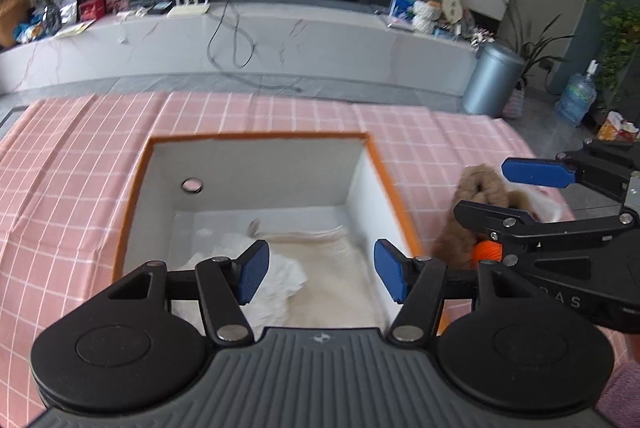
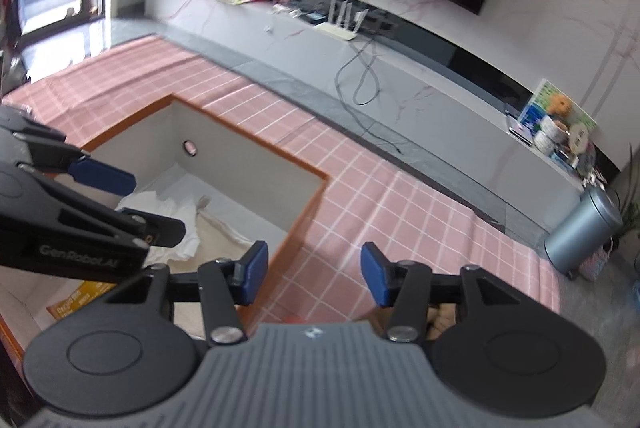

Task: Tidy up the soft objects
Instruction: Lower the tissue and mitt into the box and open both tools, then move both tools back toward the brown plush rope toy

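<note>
Both tongs are spread wide and pinch nothing. From the left wrist view, the left gripper hangs over the white box with the orange rim, and its blue pads have only air between them. Down in the box lie a cream cloth and a crumpled white cloth, so some soft things look put away already. The next soft thing seems to be the brown plush toy. It lies on the pink checked cloth, just outside the box, on its right side. An orange bit shows at the toy's near end. The toy is long, and its long way runs from the near side to the far side, about the same way as the box wall beside it. The right gripper is much nearer to the toy, and in the left view its black arm crosses right in front of it. In the right wrist view, that gripper points at bare pink cloth beside the box corner, and the toy hardly shows there, only a brown bit low behind the fingers. I think the right hand should pick up the toy. The box wall stands between the toy and the inside, so the toy has to go up and over the rim. The left gripper is close over the box and could get in the way.
</note>
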